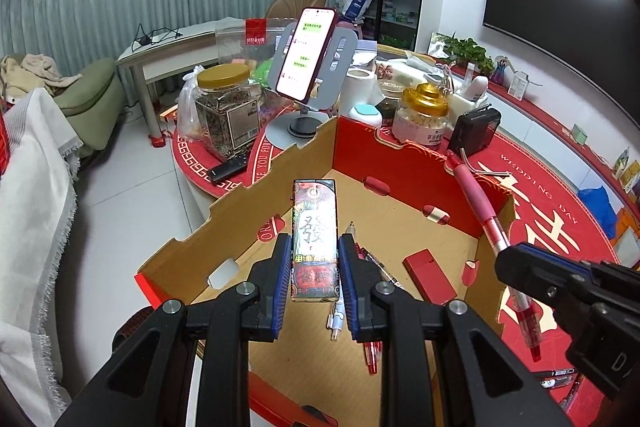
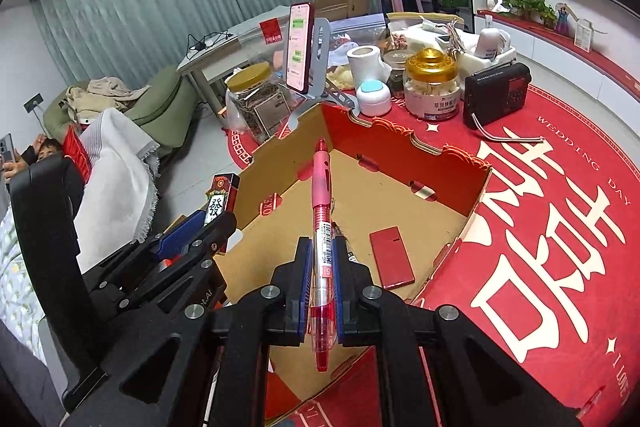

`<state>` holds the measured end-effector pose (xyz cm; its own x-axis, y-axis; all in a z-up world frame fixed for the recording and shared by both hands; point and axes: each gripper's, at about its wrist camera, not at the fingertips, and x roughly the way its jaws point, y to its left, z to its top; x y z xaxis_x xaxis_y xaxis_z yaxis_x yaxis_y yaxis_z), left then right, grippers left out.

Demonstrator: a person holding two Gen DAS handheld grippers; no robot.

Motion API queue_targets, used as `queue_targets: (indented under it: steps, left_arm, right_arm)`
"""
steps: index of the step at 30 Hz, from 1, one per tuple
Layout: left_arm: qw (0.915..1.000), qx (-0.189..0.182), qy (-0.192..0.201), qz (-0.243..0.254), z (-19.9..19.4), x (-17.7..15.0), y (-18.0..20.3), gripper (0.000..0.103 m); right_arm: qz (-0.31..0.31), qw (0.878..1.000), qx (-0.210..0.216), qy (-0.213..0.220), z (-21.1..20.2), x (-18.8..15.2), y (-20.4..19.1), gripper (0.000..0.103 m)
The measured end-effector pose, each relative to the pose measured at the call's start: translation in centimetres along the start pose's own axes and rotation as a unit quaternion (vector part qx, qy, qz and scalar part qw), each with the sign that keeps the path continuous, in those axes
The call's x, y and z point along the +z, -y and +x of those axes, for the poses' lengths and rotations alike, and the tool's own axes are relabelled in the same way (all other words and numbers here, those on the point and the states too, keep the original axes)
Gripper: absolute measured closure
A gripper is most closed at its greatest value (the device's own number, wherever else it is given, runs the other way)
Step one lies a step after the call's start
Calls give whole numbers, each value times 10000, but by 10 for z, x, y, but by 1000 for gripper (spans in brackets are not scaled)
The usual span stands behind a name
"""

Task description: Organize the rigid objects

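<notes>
Inside box (image 1: 256,195), one red lighter (image 1: 430,277), several pens (image 1: 372,351)

My left gripper (image 1: 315,259), a black two-finger tool with blue pads, points steeply downward, its jaws clamped on the long sides of a slim decorated rectangular lighter (image 1: 315,239) that stands up between the fingers. My right gripper (image 2: 323,259), the same black-and-blue build, tilts down alike, jaws pressed tight on the barrel of a pink and red clear-bodied pen (image 2: 321,227). The two grippers sit just beside each other.
</notes>
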<state>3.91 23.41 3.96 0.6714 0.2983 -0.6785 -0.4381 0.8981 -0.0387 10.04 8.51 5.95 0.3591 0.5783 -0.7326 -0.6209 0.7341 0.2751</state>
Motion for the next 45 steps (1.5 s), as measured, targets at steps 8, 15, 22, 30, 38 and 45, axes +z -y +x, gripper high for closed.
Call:
queue_targets:
  steps: [8, 15, 22, 30, 38, 45]
  left_arm:
    - [9999, -22, -110, 73, 10, -2, 1, 78]
    - [9992, -50, -364, 123, 25, -4, 5, 78]
    - [9974, -168, -684, 138, 41, -4, 9, 78]
    - [9934, -156, -1093, 314, 59, -11, 17, 77]
    - [9922, 254, -1050, 623, 58, -8, 23, 17]
    - [9944, 188, -944, 437, 47, -8, 13, 0]
  right_arm:
    - [10, 9999, -108, -63, 9, 2, 5, 93]
    - [53, 9996, -184, -202, 21, 0, 8, 93]
    - [115, 9988, -292, -371, 36, -4, 14, 93]
    - [186, 9973, -433, -570, 54, -10, 25, 93]
    - [165, 9962, -622, -594, 55, -13, 32, 80]
    - [437, 9989, -173, -69, 15, -15, 39, 12]
